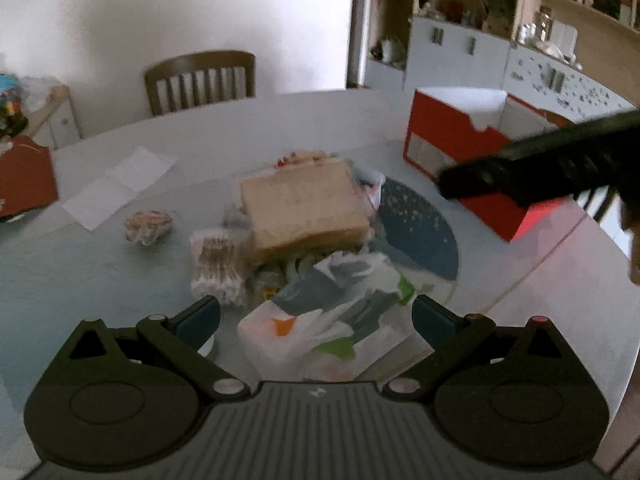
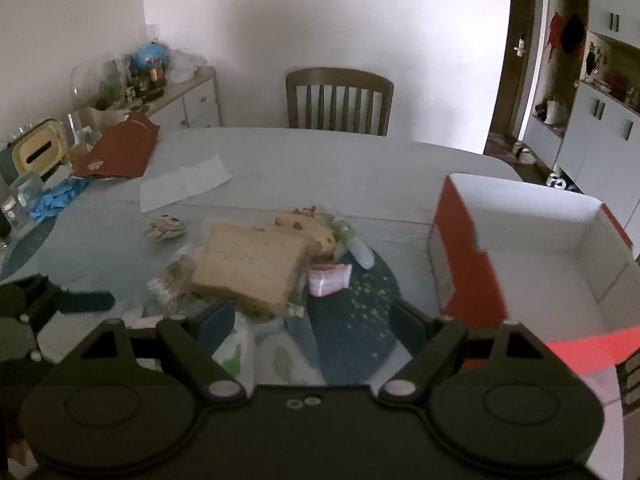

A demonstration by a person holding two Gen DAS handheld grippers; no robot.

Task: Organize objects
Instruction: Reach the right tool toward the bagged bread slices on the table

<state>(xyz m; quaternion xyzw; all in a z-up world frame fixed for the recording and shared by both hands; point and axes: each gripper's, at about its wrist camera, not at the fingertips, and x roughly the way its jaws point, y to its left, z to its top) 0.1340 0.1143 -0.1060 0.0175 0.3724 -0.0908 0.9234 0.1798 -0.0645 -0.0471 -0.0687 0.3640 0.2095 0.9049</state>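
A pile of objects lies mid-table on a dark blue mat point(image 1: 416, 224): a flat tan cardboard packet point(image 1: 304, 208) on top, a wrapped bundle point(image 1: 216, 268) at its left, white-and-green plastic bags point(image 1: 320, 320) in front. My left gripper point(image 1: 316, 318) is open and empty, just above the bags. My right gripper point(image 2: 312, 322) is open and empty, hovering over the pile's near edge; the packet point(image 2: 248, 264), a pink pouch point(image 2: 328, 278) and a plush toy point(image 2: 308, 228) lie ahead. An open red-and-white box point(image 2: 528, 248) stands to the right, also in the left wrist view point(image 1: 456, 136).
A small wrapped snack point(image 1: 148, 226) and a white paper sheet point(image 1: 120, 184) lie left of the pile. A wooden chair point(image 2: 340, 100) stands behind the table point(image 2: 320, 160). A red bag point(image 2: 120, 148) and blue gloves point(image 2: 56, 200) sit at the far left. Cabinets line the right wall.
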